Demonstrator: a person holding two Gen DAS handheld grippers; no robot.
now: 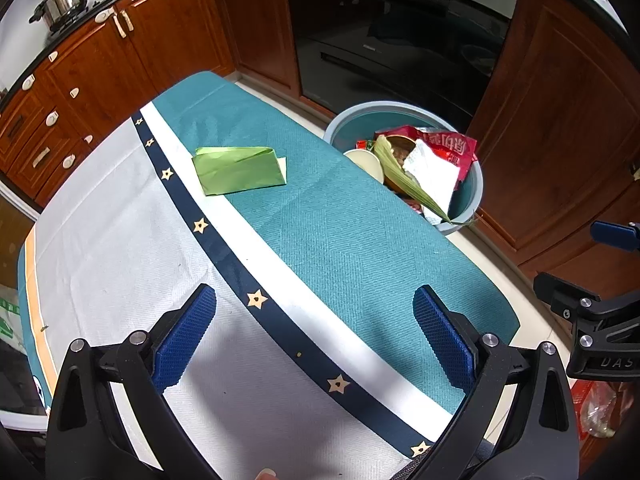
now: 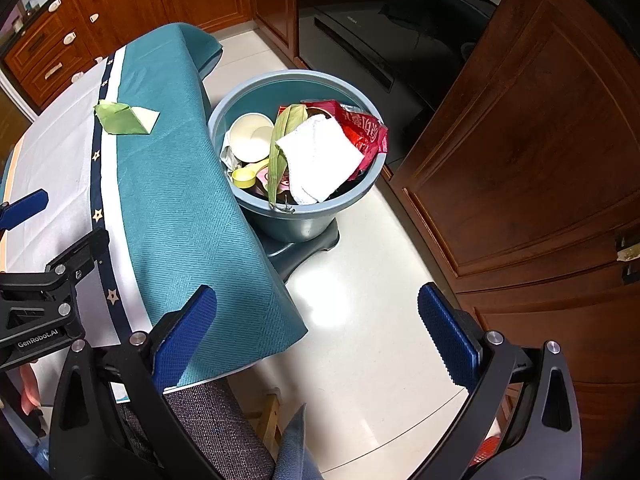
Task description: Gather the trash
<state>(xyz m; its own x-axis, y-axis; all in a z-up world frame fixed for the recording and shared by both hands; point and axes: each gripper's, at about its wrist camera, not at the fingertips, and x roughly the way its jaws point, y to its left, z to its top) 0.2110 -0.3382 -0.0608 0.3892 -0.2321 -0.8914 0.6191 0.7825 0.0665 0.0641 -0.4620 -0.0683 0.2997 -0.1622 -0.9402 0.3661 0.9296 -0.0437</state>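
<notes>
wood cabinets (image 1: 132,60) behind; teal woven tablecloth (image 1: 340,232) bears folded green paper (image 1: 236,170); round bin (image 2: 296,220) heaped; left gripper (image 1: 314,340), right gripper (image 2: 316,338) both released, empty.

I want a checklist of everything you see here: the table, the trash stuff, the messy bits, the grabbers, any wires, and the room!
Surface: table under a teal, white and star-striped cloth.
Job's things: folded green paper lies on the cloth; blue bin on the floor beside the table, holding a white cloth, red wrapper, paper cup, yellow scoop and a long leaf.
Clutter: nothing seen on the table.
Grippers: left gripper open, empty, over the table; right gripper open, empty, over the table edge and floor.
Cables: nothing seen.
Surroundings: wood cabinets, oven, steel pot.
</notes>
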